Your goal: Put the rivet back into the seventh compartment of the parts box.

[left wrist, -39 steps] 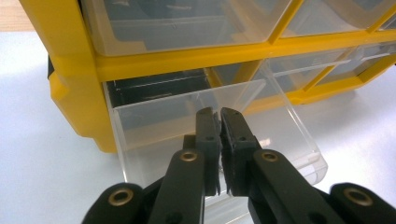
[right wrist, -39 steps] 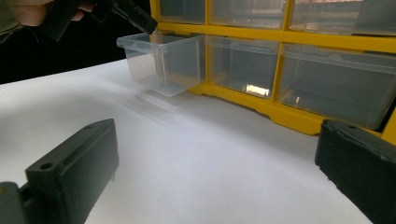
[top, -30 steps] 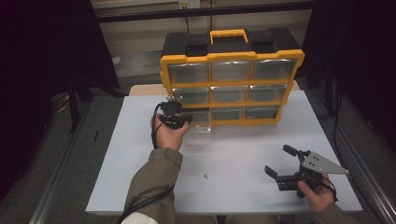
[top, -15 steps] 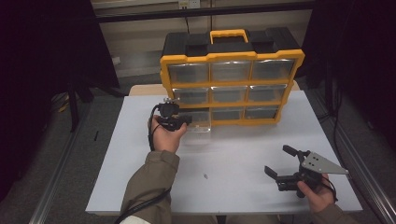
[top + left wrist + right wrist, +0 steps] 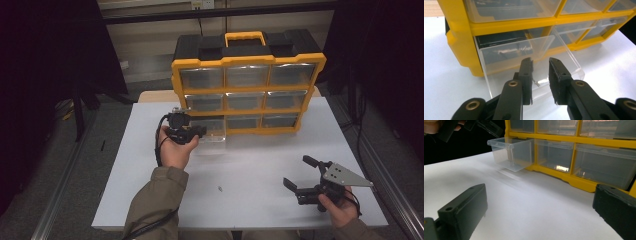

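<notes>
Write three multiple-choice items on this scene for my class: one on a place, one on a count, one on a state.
1. Which drawer of the yellow organiser is pulled out, as the high view shows it?
A. Top right
B. Middle centre
C. Bottom left

2. How many clear drawers does the organiser have in all?
A. Nine
B. Six
C. Twelve

3. How do the fingers of the right gripper stand?
A. Shut on a drawer
B. Spread open with nothing between them
C. Shut on a screw

Key:
1 C: the pulled-out drawer juts from the bottom row at the left end onto the white table.
2 A: there are three rows of three.
3 B: the right gripper view shows bare table between the two fingers.
</notes>
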Available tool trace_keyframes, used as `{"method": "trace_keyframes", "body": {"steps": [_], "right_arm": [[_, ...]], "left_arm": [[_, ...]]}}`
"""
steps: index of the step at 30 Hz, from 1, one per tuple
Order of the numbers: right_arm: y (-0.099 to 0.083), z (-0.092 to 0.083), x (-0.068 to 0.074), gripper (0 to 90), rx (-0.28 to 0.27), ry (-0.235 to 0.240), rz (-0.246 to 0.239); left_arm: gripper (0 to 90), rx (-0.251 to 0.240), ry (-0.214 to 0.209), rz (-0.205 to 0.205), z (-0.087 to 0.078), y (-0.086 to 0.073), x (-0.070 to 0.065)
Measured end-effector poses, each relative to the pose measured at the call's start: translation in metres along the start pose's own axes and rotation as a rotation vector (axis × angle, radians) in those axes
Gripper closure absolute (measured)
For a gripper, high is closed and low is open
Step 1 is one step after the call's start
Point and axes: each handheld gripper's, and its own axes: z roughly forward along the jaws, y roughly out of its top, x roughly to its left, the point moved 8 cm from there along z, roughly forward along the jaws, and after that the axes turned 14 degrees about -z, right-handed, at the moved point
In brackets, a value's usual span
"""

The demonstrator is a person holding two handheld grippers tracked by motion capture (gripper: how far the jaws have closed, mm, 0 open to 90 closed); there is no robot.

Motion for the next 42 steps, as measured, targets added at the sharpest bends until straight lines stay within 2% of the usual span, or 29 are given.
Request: {"method": "trace_keyframes", "body": {"steps": [6, 14, 19, 24, 31, 32, 35, 40, 42], "right_arm": [[0.0, 0.0, 0.0, 0.0, 0.003, 0.002, -0.009], [-0.001, 0.0, 0.0, 0.0, 0.004, 0.006, -0.014], [-0.001, 0.0, 0.0, 0.0, 0.006, 0.006, -0.011], [-0.001, 0.0, 0.0, 0.0, 0.006, 0.005, -0.01], [-0.001, 0.0, 0.0, 0.0, 0.007, 0.007, -0.012], [-0.001, 0.0, 0.001, 0.0, 0.007, 0.007, -0.012], [-0.001, 0.0, 0.0, 0.0, 0.008, 0.006, -0.011], [-0.001, 0.0, 0.001, 0.0, 0.008, 0.007, -0.012], [-0.001, 0.0, 0.001, 0.0, 0.008, 0.007, -0.012]], "left_arm": [[71.0, 0.004, -0.015, 0.017, -0.005, -0.004, -0.003], [66.5, 0.004, -0.038, 0.014, -0.008, -0.008, -0.006], [64.1, 0.007, -0.049, 0.026, -0.01, -0.011, -0.008], [61.1, 0.017, -0.053, 0.039, -0.012, -0.016, -0.006], [56.5, 0.021, -0.058, 0.027, -0.013, -0.023, -0.004], [56.3, 0.028, -0.055, 0.042, -0.014, -0.024, -0.003], [53.8, 0.021, -0.06, 0.031, -0.013, -0.027, -0.004], [49.3, 0.03, -0.061, 0.05, -0.013, -0.031, -0.004], [47.5, 0.026, -0.068, 0.044, -0.012, -0.033, -0.005]]}}
